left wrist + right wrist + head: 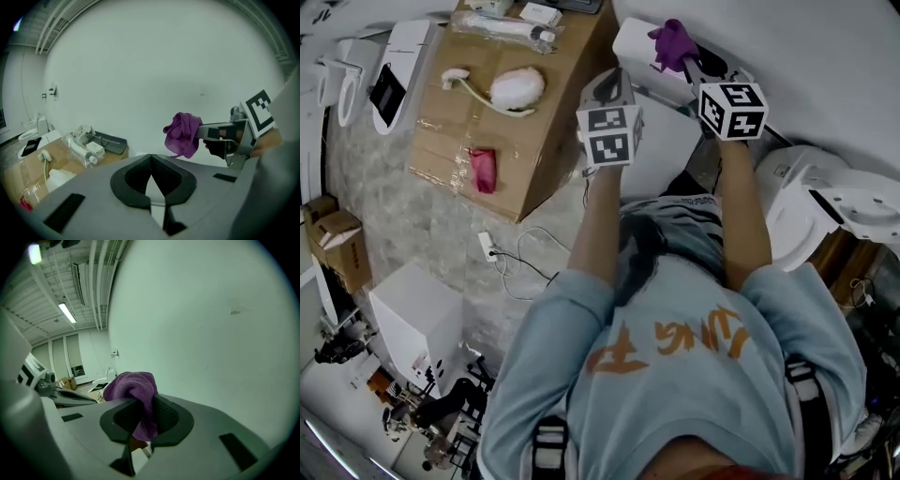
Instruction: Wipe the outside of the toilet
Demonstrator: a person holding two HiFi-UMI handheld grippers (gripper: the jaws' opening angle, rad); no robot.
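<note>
A plain white wall backs the toilet at upper centre of the head view. The right claw grips a purple cloth, which hangs free in the air near the toilet, while the left claw is closed on nothing. Wiping seems not yet started.

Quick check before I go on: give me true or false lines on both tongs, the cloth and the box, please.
1. The right tongs hold a purple cloth. True.
2. The left tongs are open. False: they are shut, with nothing between them.
3. The cardboard box lies to the right of both tongs. False: it lies to their left.
4. A red item lies on the box. True.
</note>
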